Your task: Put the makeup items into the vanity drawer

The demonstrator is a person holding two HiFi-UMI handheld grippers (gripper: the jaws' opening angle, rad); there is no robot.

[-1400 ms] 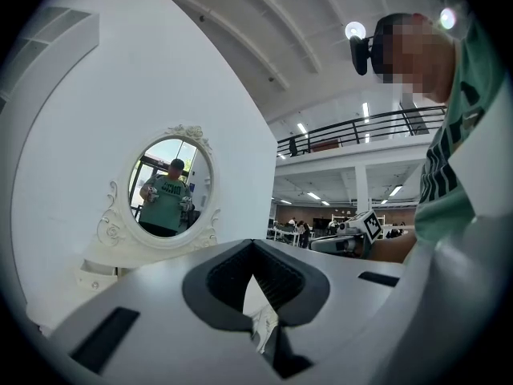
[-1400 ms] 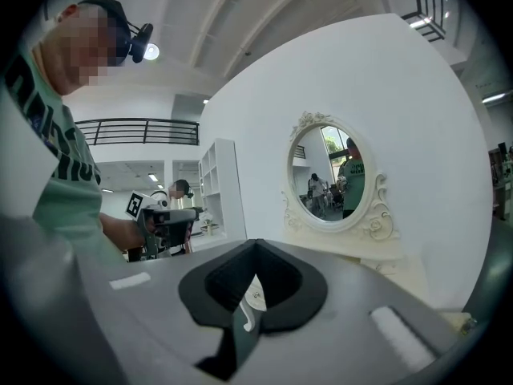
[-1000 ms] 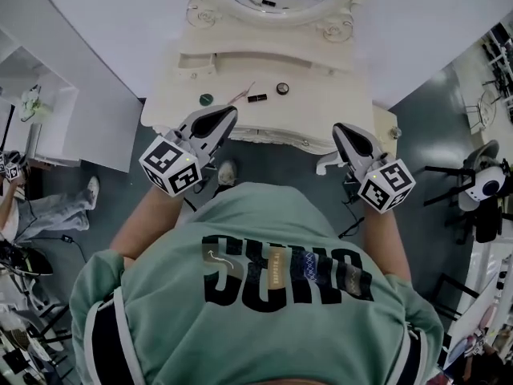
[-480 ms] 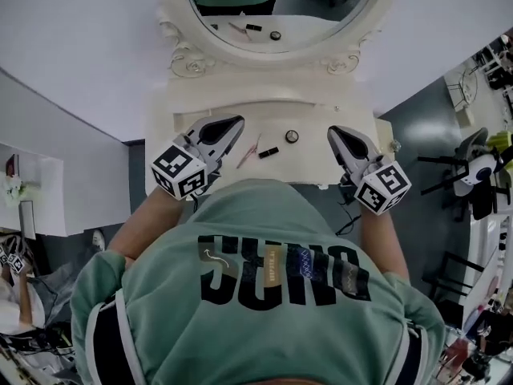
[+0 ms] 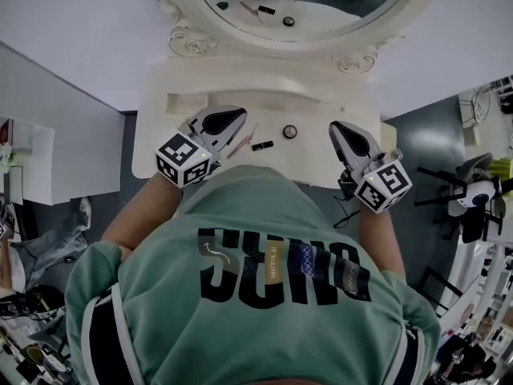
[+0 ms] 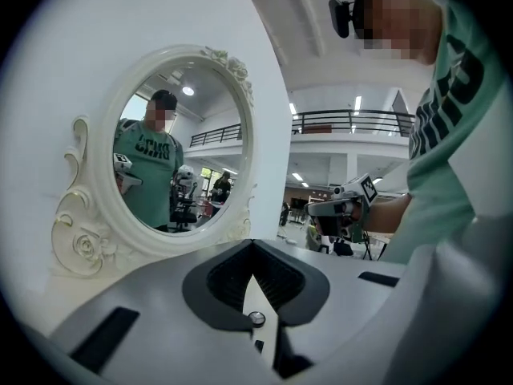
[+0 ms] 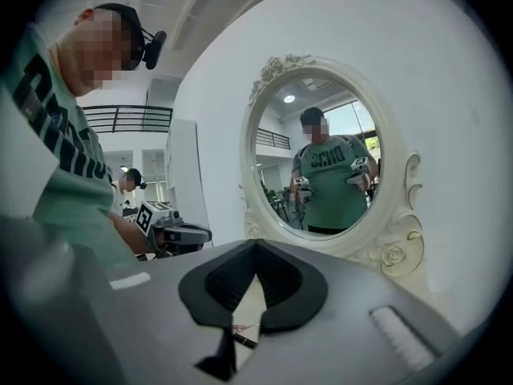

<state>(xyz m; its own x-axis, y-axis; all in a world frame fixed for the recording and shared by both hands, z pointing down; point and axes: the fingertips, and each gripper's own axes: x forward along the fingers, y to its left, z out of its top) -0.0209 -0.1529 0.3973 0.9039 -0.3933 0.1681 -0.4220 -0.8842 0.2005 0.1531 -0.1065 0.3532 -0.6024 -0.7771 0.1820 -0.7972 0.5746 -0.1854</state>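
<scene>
On the cream vanity top (image 5: 313, 163) lie a black lipstick tube (image 5: 258, 145), a small round compact (image 5: 289, 131) and a thin pink stick (image 5: 240, 143). My left gripper (image 5: 232, 117) hovers over the left part of the top, just left of the pink stick, jaws shut and empty. My right gripper (image 5: 338, 128) hangs over the right part, right of the compact, jaws shut with nothing in them. In the right gripper view the black tube (image 7: 244, 341) shows below the closed jaws. The left gripper view faces the oval mirror (image 6: 172, 143).
An ornate oval mirror (image 5: 296, 6) stands at the back of the vanity against a white wall. A raised ledge (image 5: 264, 95) runs along the back of the top. The person's green shirt (image 5: 264, 295) hides the vanity's front edge. Office chairs (image 5: 473, 199) stand at the right.
The person has stepped up to the vanity. Both grippers now hang over its top instead of in front of it. A green round item seen earlier is now hidden under the left gripper.
</scene>
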